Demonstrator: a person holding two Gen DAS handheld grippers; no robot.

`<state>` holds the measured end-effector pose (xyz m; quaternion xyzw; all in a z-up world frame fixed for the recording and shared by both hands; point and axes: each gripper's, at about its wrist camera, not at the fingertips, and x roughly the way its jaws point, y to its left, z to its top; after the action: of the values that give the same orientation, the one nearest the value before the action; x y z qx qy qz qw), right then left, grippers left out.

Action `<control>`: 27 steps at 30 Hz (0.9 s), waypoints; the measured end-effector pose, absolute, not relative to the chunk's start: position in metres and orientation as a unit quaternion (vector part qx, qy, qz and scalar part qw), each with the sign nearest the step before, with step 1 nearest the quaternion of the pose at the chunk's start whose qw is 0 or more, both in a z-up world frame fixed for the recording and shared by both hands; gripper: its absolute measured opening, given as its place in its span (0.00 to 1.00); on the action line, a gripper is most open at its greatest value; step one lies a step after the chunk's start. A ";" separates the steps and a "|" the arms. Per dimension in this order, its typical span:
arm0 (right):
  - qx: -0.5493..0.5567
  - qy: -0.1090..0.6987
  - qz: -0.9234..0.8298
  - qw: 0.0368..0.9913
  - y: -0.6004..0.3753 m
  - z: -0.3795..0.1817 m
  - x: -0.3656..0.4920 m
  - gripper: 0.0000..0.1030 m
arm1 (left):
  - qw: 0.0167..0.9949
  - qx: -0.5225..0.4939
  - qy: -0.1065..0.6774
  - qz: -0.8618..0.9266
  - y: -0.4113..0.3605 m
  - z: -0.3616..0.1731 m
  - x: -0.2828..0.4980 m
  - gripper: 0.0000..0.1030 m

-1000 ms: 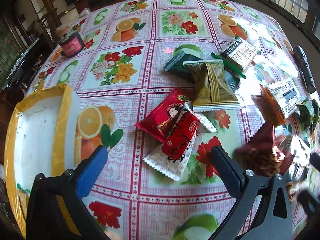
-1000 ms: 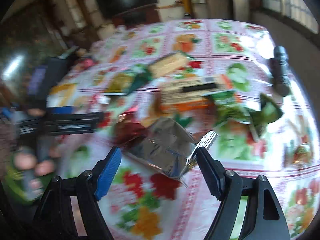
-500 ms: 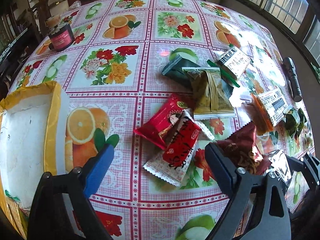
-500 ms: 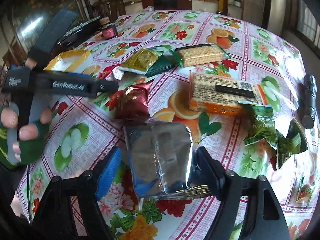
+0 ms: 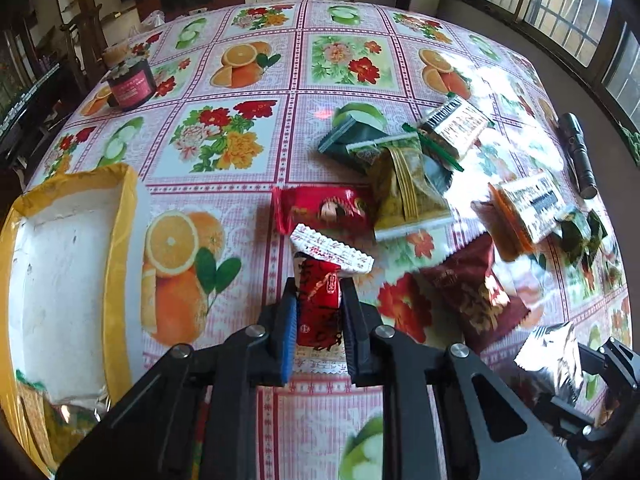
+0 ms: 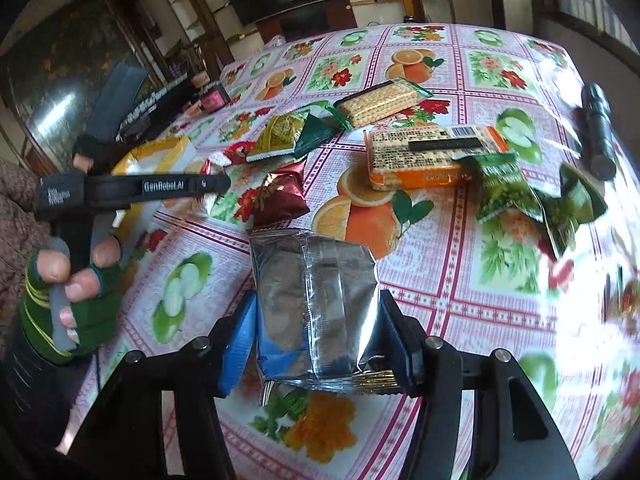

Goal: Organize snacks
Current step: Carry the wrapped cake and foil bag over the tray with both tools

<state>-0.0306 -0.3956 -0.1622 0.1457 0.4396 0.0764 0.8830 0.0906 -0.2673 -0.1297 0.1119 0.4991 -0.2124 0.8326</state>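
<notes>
Crinkly foil packets (image 6: pixel 316 304) on glossy tablecloth (image 6: pixel 460 304)

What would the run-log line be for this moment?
left claw: shut on red snack packet | right claw: closing on silver foil packet | yellow-rimmed box: nearly empty | other snacks: on table

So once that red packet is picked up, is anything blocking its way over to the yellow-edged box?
Nothing visible. The left gripper is shut on the red packet; only bare tablecloth lies between it and the yellow-edged box.
</notes>
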 end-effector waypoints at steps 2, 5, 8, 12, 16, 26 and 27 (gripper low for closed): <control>0.168 0.428 0.077 0.885 -0.398 -0.159 -0.039 0.57 | 0.841 0.128 0.488 -0.196 -0.263 -0.125 0.077 0.21; 0.192 0.410 0.078 0.888 -0.398 -0.153 -0.050 0.57 | 0.854 0.139 0.469 -0.179 -0.255 -0.114 0.058 0.21; 0.199 0.398 0.080 0.892 -0.393 -0.146 -0.054 0.57 | 0.869 0.146 0.447 -0.156 -0.244 -0.100 0.042 0.21; 0.200 0.391 0.095 0.893 -0.378 -0.139 -0.055 0.57 | 0.886 0.148 0.421 -0.128 -0.225 -0.081 0.026 0.21; 0.195 0.389 0.112 0.893 -0.360 -0.134 -0.054 0.57 | 0.897 0.140 0.404 -0.112 -0.205 -0.065 0.016 0.21; 0.181 0.385 0.161 0.891 -0.310 -0.121 -0.043 0.57 | 0.911 0.113 0.388 -0.080 -0.153 -0.049 0.007 0.21; 0.177 0.386 0.164 0.890 -0.305 -0.120 -0.041 0.57 | 0.912 0.111 0.387 -0.077 -0.148 -0.049 0.007 0.21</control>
<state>-0.0412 -0.3054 -0.1201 0.1773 0.3859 0.1637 0.8904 0.0066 -0.1484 -0.0486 0.1107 0.3875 -0.0767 0.9120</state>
